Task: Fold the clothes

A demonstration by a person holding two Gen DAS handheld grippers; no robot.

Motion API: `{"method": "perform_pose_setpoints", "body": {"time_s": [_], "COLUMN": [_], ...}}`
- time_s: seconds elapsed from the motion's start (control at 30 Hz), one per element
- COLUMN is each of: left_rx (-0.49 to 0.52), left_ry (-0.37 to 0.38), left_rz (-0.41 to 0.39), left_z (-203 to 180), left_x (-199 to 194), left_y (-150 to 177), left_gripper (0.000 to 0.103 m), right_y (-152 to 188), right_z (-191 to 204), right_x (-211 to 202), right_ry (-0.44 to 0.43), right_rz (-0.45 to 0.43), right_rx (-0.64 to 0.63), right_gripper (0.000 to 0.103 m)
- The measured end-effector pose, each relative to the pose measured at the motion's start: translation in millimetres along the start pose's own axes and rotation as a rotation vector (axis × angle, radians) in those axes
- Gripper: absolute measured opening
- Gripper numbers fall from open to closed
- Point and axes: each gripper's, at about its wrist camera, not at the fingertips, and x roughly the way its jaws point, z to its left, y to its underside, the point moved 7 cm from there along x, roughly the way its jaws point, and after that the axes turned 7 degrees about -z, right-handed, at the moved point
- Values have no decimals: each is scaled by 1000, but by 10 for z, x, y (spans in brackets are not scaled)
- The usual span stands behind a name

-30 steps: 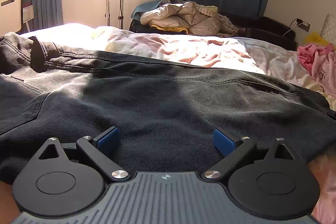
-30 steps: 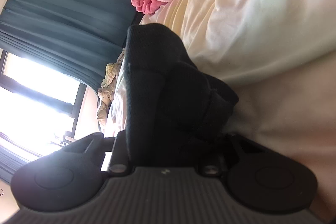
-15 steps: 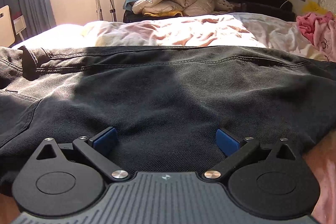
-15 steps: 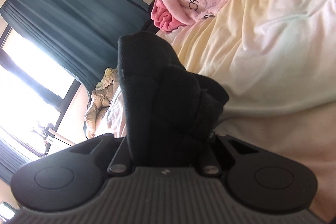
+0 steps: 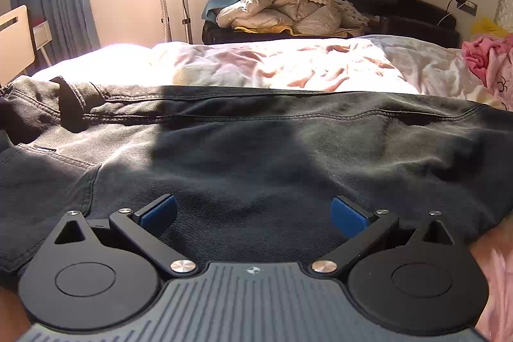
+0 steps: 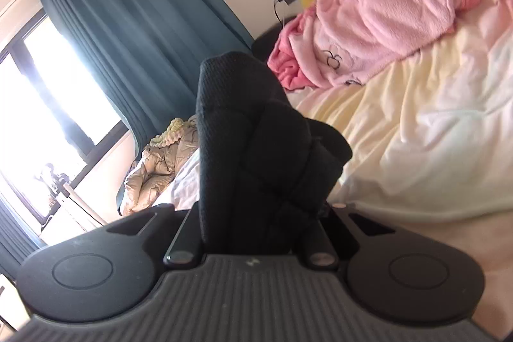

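Now the right hand-held gripper (image 6: 256,210) — clenched on a bunched end of the dark jeans (image 5: 256,156) — has swung level. The left hand-held gripper (image 5: 253,210) still hovers released over the jeans spread on the bed (image 5: 288,66) — the fold looks under way.

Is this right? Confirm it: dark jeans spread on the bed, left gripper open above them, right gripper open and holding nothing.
Not quite. The right wrist view shows the right gripper shut on bunched dark fabric. The rest holds: jeans spread on the bed, left gripper open.
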Motion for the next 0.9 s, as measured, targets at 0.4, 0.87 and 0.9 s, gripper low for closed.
{"method": "perform_pose_setpoints", "body": {"time_s": [0.4, 0.87, 0.9], "left_rx": [-268, -421, -423], "left_ry": [-115, -175, -163], "left_rz": [-253, -376, -374], "left_z": [971, 1550, 1548], "left_x": [-724, -976, -947], "left_y": [-439, -399, -397], "left_gripper": [102, 102, 102], "right_y": [209, 3395, 3395], "right_z": [2496, 4094, 4086], "right_x": [-416, -1681, -1676], "right_ry": [-262, -768, -761], "right_rz": [-128, 179, 184], "right_rx": [-395, -929, -921], "right_gripper": [10, 11, 11]}}
